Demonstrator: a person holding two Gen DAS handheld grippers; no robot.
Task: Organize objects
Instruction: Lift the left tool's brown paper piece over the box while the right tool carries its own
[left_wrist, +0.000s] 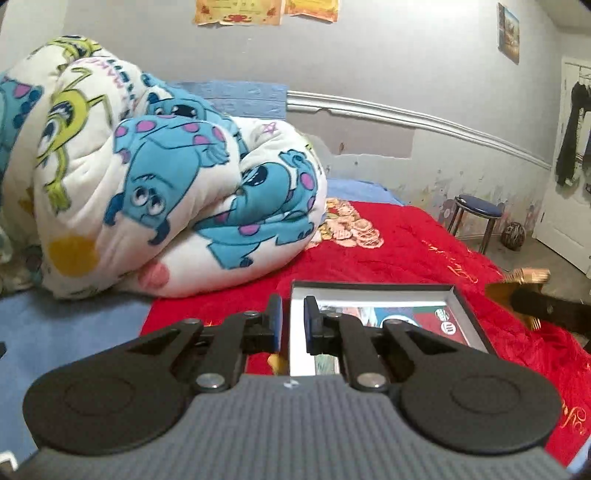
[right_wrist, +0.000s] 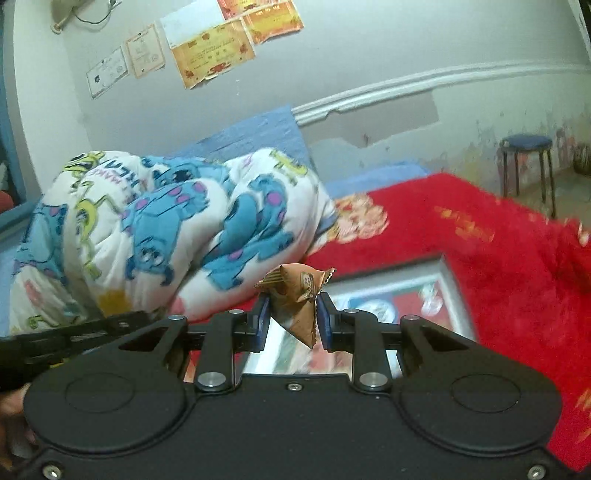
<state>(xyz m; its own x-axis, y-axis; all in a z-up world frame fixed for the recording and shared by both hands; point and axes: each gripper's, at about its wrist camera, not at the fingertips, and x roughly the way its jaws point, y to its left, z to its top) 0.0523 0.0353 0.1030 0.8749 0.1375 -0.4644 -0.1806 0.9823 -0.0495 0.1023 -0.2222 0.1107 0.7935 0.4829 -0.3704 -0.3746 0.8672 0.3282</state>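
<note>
A shallow open box (left_wrist: 373, 291) with a dark rim and a printed red, white and teal picture inside lies on the red blanket. My left gripper (left_wrist: 292, 314) sits at the box's near left corner; its jaws straddle the box's left wall with a narrow gap and nothing pinched that I can see. My right gripper (right_wrist: 293, 312) is shut on a brown wrapped candy (right_wrist: 295, 295) and holds it above the same box (right_wrist: 391, 275). The candy and the right gripper also show in the left wrist view (left_wrist: 517, 282) at the far right.
A rolled white quilt (left_wrist: 147, 177) with blue and green cartoon monsters lies on the bed behind the box. The red blanket (left_wrist: 406, 240) covers the bed's right part. A blue-topped stool (left_wrist: 476, 210) and a dark ball (left_wrist: 514, 236) stand on the floor beyond.
</note>
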